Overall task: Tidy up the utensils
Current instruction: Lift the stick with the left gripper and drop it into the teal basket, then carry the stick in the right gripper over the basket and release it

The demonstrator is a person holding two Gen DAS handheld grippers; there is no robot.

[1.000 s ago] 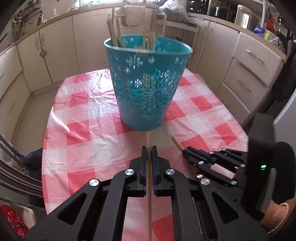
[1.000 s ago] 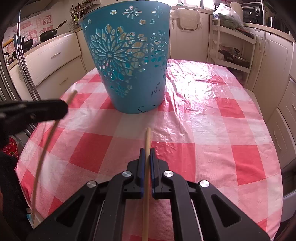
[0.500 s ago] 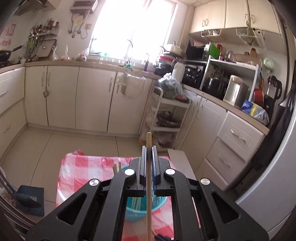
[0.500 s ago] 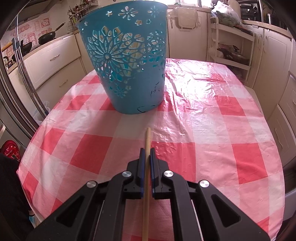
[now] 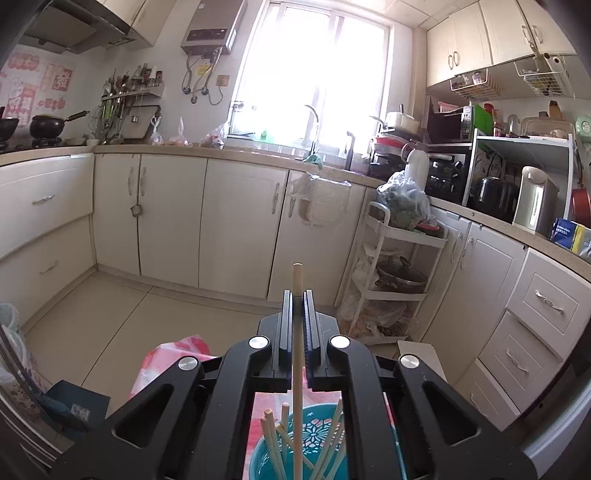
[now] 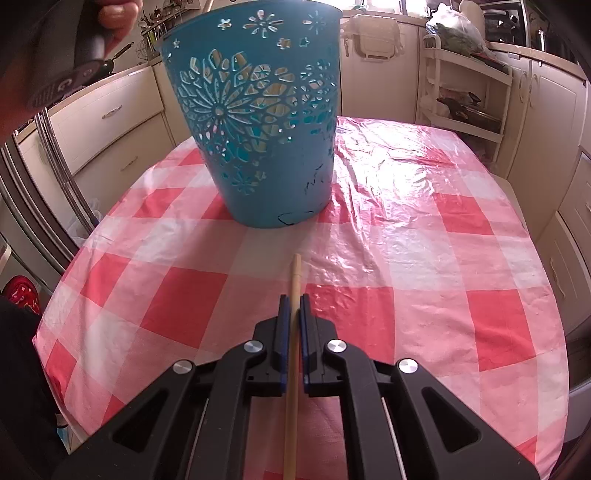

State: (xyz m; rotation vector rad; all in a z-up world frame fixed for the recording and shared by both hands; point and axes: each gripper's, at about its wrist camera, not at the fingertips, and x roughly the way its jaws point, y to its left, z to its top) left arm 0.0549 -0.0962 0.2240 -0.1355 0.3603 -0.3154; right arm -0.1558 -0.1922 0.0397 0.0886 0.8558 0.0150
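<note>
A turquoise cut-out basket [image 6: 258, 125] stands on the red-and-white checked table [image 6: 443, 258]. In the left wrist view the basket [image 5: 266, 461] is right below me, with several wooden chopsticks [image 5: 273, 443] standing in it. My left gripper [image 5: 297, 295] is shut on a wooden chopstick [image 5: 297, 369], held upright high over the basket's mouth, its lower end down in the basket. My right gripper [image 6: 291, 301] is shut on another wooden chopstick [image 6: 293, 332], low over the table in front of the basket. The hand holding the left gripper [image 6: 92, 33] shows at the top left.
Cream kitchen cabinets [image 5: 184, 221] line the walls. A white shelf trolley [image 5: 395, 273] stands past the table's far end. A fridge with steel handles [image 6: 55, 166] is at the table's left. The table edge [image 6: 55, 314] is near on the left.
My left gripper has lifted from table level and tipped up, and now holds its chopstick over the basket's mouth. My right gripper has moved a little closer to the basket.
</note>
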